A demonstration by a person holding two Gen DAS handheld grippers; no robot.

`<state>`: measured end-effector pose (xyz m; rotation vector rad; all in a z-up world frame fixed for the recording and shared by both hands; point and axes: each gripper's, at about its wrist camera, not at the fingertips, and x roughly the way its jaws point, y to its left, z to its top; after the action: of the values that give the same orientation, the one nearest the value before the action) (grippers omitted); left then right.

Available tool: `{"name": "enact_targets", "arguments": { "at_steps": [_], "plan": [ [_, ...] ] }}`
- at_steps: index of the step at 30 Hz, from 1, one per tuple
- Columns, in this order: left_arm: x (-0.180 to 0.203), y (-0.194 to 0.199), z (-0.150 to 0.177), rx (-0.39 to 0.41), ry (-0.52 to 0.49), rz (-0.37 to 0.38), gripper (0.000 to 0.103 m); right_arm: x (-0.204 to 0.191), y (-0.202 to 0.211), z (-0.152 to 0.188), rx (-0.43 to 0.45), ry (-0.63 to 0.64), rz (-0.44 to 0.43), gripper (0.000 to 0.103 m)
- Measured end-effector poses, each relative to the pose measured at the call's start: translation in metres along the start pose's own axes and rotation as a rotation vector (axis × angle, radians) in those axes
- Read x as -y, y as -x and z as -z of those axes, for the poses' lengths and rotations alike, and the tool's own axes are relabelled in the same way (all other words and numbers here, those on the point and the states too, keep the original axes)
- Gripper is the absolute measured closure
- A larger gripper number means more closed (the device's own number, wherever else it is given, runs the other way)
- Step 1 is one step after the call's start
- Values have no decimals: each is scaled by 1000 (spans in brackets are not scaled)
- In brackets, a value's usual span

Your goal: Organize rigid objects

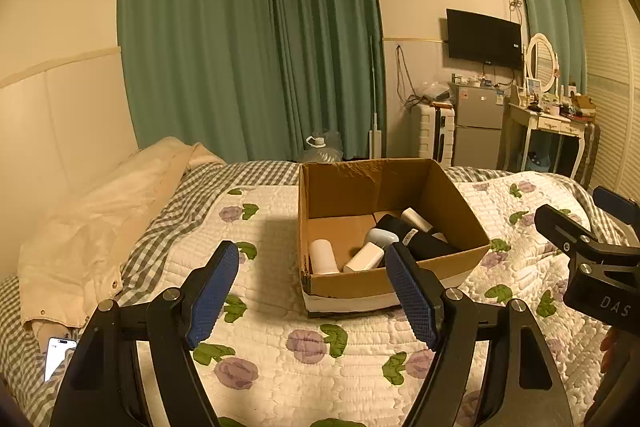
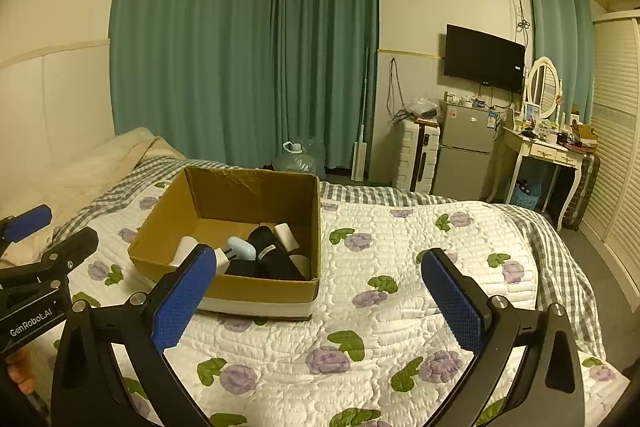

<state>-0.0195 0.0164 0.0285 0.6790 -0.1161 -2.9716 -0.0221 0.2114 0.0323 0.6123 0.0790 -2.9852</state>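
An open cardboard box sits on the floral quilt. Inside lie several rigid objects: a white cylinder, a white charger, a pale blue case, a black bottle and another white tube. My left gripper hovers open just before the box's near wall, nothing between its blue pads. My right gripper is open and empty, to the right of the box over the quilt. The right gripper's body shows at the left view's right edge.
The quilt covers a bed with a checked sheet; a cream pillow lies left and a phone at the near left edge. Beyond the bed stand a small fridge, a dressing table and green curtains.
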Motion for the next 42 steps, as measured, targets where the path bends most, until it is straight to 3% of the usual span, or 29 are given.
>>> {"name": "enact_targets", "arguments": {
  "at_steps": [42],
  "plan": [
    [-1,-3,3,-24,-4,-1,24,-8,-7,5,-27,20,5,0]
  ]
}}
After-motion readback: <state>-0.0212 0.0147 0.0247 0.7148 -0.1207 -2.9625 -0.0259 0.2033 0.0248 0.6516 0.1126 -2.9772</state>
